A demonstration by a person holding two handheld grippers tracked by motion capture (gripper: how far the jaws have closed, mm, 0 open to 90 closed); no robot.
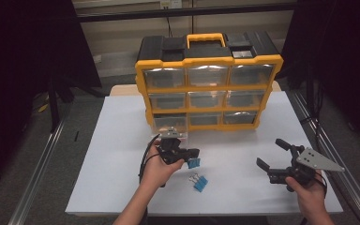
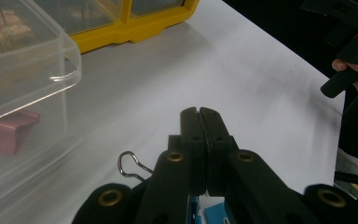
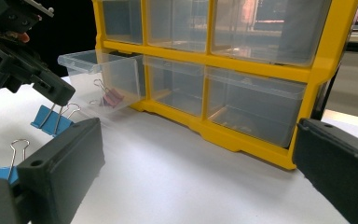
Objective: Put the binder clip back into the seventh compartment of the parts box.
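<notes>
My left gripper (image 1: 193, 154) is clamped on a blue binder clip (image 1: 193, 163), holding it by its wire handles so the blue body hangs just under the jaw tips, off the white table (image 1: 243, 136). In the left gripper view the jaws are pressed together. A second blue binder clip (image 1: 200, 183) lies on the table just below and beside it. The pulled-out clear drawer (image 3: 103, 77) of the yellow organizer (image 1: 209, 82) sits right behind my left gripper, a pink binder clip (image 3: 112, 98) inside. My right gripper (image 1: 275, 157) hovers well apart, jaws wide, nothing between them.
</notes>
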